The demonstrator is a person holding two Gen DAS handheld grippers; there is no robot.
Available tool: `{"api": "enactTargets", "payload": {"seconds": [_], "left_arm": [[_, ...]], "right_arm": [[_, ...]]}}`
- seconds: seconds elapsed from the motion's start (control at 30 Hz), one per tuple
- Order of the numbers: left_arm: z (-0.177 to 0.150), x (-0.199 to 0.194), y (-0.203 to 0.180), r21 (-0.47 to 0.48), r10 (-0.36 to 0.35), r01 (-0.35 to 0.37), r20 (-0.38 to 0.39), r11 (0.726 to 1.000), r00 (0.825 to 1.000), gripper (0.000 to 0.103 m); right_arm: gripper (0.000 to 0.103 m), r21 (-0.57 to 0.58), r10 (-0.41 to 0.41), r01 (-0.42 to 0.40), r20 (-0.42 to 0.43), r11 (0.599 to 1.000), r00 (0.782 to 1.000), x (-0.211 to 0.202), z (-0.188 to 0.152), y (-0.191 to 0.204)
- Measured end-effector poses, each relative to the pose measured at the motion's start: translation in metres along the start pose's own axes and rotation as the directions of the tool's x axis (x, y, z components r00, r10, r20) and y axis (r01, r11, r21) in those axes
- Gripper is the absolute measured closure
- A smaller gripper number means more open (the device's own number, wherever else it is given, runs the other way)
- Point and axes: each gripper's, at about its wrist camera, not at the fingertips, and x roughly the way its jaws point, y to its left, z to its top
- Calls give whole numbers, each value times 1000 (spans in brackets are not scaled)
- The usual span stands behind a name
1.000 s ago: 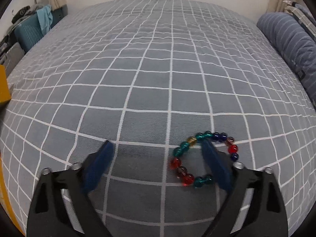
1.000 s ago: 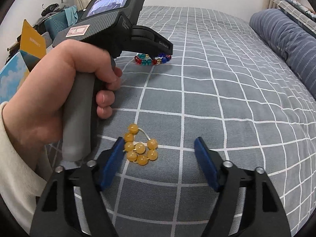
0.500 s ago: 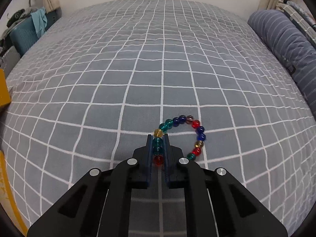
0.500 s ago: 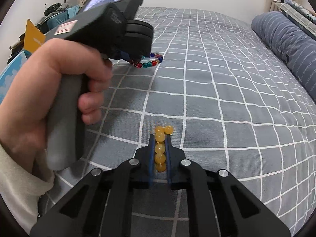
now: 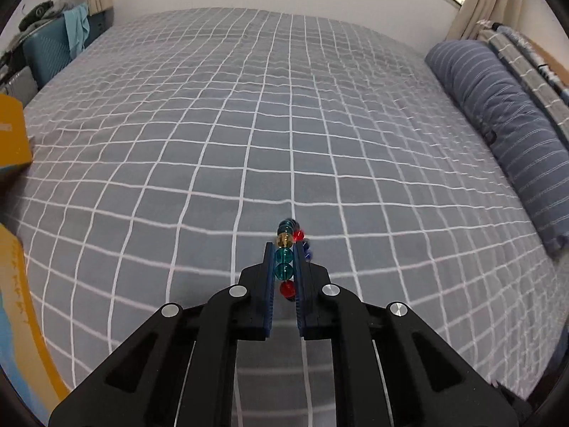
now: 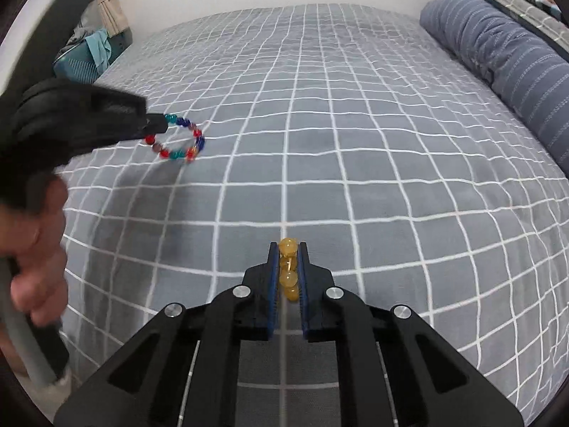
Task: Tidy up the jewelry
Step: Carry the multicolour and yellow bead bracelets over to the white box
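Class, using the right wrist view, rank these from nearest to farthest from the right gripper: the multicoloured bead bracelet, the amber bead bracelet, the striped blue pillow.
1. Amber bead bracelet: clamped in the right gripper.
2. Multicoloured bead bracelet: up left, hanging from the left gripper.
3. Striped blue pillow: far right, along the bed's edge.

Left gripper [image 5: 284, 249] and right gripper [image 6: 288, 249] both clamped, angled downward (left hand [image 6: 33, 249] on handle)
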Motion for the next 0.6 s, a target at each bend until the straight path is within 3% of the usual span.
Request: {"api": "enactTargets", "payload": {"seconds": [0.6], "left_arm": [[-51, -81, 16, 13, -63, 62, 51, 998, 997, 94]], "right_arm": [[94, -23, 49, -48, 55, 999, 997, -41, -6, 11]]}}
